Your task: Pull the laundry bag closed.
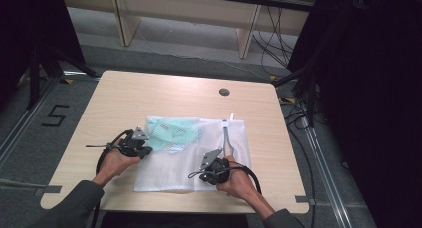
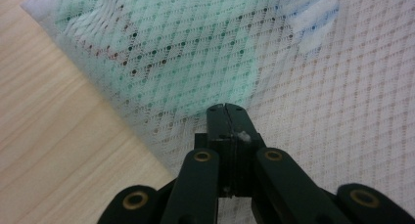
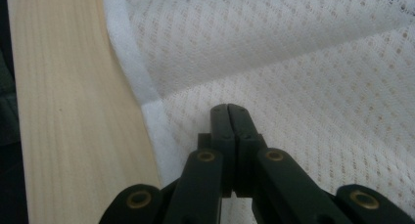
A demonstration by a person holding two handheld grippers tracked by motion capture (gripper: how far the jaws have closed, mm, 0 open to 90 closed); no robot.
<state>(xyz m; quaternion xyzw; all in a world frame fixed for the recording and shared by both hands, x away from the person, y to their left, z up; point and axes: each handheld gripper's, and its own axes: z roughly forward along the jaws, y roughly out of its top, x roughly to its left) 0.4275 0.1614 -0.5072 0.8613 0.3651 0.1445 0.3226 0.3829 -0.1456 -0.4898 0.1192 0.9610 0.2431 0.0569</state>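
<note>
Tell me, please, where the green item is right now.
In the high view, the green item lies inside the white mesh bag, in its far-left corner, just right of the left gripper.

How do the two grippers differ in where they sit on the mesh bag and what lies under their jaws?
The left gripper sits at the mesh bag's left edge, its tip beside the green item inside; the right gripper sits toward the bag's right, over plain white mesh near the hem. In the high view the left gripper is farther from the person, the right nearer the table's front edge. Both have their jaws closed together, low over the bag.
</note>
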